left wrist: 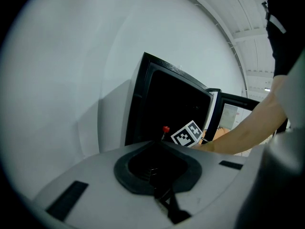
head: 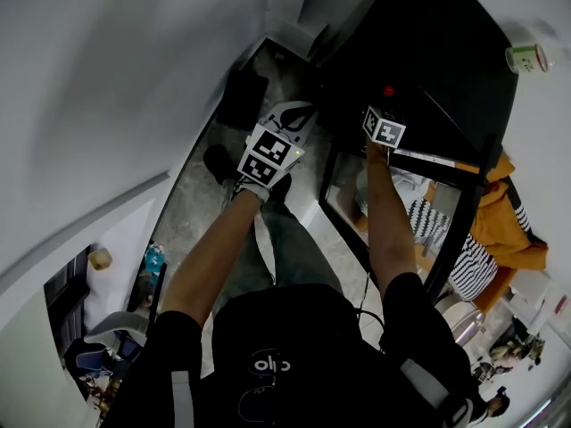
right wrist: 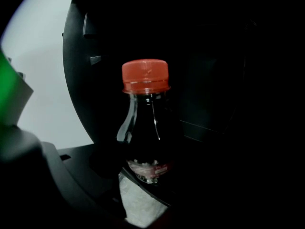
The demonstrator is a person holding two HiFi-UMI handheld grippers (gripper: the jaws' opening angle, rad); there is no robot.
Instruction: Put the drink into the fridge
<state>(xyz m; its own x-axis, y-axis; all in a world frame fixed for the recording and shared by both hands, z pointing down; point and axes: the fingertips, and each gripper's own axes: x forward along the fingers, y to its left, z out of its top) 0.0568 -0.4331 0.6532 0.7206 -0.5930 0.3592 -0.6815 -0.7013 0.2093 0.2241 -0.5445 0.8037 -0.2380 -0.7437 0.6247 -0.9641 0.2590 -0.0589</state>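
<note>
At the fridge (head: 428, 52) opening, right side: your right tongs (right wrist: 147, 175) are pinching the drink bottle (right wrist: 143, 128) low on its body, red cap (right wrist: 145, 75) pointing up. Left tongs (head: 290, 116): hanging pressed together, holding nothing. Handling: be keeping the bottle upright and easing it down onto a flat shelf before loosening.

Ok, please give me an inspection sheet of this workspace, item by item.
Surface: grey tiled floor; no table seen.
Job's things: dark drink bottle, red cap, upright; black fridge, door open.
Clutter: white tub with green label near the fridge.
Grippers: right gripper tongs shut on the bottle, at the fridge opening; left gripper tongs shut, empty.
Cables: thin cable by the right arm.
Surroundings: white wall; orange garment.
</note>
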